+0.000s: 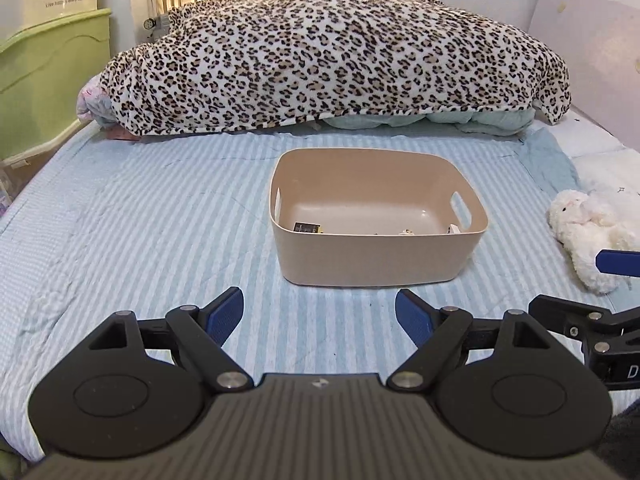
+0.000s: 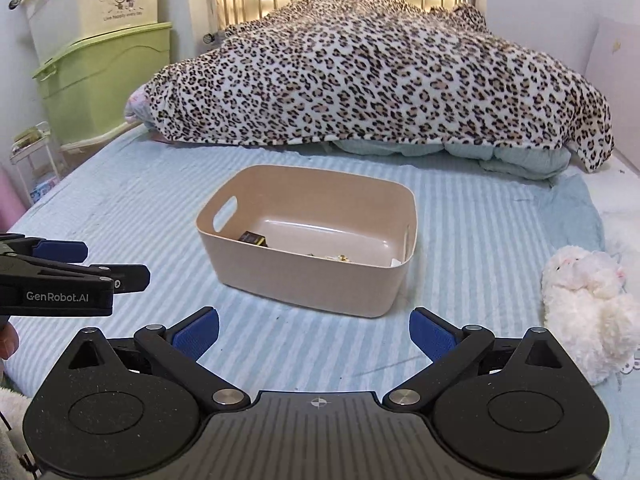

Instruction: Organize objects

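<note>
A beige plastic bin with cut-out handles stands on the striped bed; it also shows in the right wrist view. Inside lie a small dark box and a few small bits I cannot identify. A white plush toy lies on the bed to the bin's right. My left gripper is open and empty, short of the bin's near wall. My right gripper is open and empty, also short of the bin, with the plush toy to its right.
A leopard-print blanket is heaped over bedding at the far end of the bed. Green and white storage boxes stand off the bed's left side. A wall runs along the right edge.
</note>
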`<state>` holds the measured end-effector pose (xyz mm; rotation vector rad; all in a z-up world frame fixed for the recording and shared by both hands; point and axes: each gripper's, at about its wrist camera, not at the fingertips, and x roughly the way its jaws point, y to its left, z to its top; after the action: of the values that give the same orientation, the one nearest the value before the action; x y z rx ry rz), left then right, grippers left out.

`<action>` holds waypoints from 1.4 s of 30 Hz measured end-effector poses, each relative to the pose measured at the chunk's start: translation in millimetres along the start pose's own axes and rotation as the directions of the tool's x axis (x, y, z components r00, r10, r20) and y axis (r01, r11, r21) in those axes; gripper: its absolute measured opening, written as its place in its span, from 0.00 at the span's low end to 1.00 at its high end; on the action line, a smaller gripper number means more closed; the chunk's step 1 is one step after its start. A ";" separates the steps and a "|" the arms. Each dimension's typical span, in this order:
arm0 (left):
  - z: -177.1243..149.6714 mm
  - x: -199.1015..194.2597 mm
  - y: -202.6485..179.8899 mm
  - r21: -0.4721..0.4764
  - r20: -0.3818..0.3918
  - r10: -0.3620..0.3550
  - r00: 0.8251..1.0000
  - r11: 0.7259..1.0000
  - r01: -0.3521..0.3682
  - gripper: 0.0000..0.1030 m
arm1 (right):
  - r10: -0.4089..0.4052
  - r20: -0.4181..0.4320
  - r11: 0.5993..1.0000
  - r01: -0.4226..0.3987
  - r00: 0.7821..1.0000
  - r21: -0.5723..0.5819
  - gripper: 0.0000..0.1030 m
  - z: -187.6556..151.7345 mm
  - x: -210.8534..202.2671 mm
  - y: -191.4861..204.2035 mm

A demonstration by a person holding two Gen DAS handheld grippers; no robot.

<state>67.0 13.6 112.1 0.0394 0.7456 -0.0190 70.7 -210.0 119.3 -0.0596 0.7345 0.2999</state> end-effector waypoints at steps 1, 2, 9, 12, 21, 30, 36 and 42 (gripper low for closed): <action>-2.1 -3.5 -1.2 0.008 0.001 0.005 1.000 1.000 -0.005 0.81 | 0.000 0.005 1.000 0.000 1.000 -0.002 1.00 -1.6 -4.4 0.9; -3.9 -6.1 -2.8 0.013 -0.002 0.009 1.000 1.000 -0.009 0.81 | 0.002 0.007 1.000 -0.002 1.000 -0.002 1.00 -2.9 -7.5 1.2; -21.3 -22.9 -6.5 0.013 -0.020 -0.017 1.000 1.000 0.017 0.80 | 0.021 0.010 1.000 -0.021 1.000 0.011 1.00 -14.3 -25.3 5.6; -30.5 -29.1 -8.2 0.024 -0.028 -0.023 0.999 0.999 0.024 0.80 | 0.020 0.007 1.000 -0.021 1.000 0.010 1.00 -20.6 -29.9 6.5; -52.8 -46.8 -9.9 0.016 -0.051 -0.050 0.997 0.999 0.051 0.80 | 0.031 -0.007 0.999 -0.030 1.000 0.022 1.00 -38.0 -47.1 8.0; -69.2 -55.0 -8.3 -0.001 -0.079 -0.072 0.994 0.997 0.073 0.80 | 0.043 -0.035 0.998 -0.041 0.998 0.051 1.00 -50.7 -55.2 7.9; -71.1 -61.6 -11.6 0.003 -0.078 -0.090 0.993 0.996 0.090 0.80 | 0.048 -0.050 0.996 -0.044 0.998 0.076 1.00 -54.4 -57.6 3.0; -69.7 -67.4 -14.0 0.014 -0.070 -0.093 0.993 0.995 0.094 0.80 | 0.036 -0.047 0.996 -0.033 0.998 0.079 1.00 -56.0 -61.9 -0.1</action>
<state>-30.2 2.8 106.2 0.0216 0.8167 -0.1141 -9.2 -234.2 119.1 0.0199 0.7948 0.3034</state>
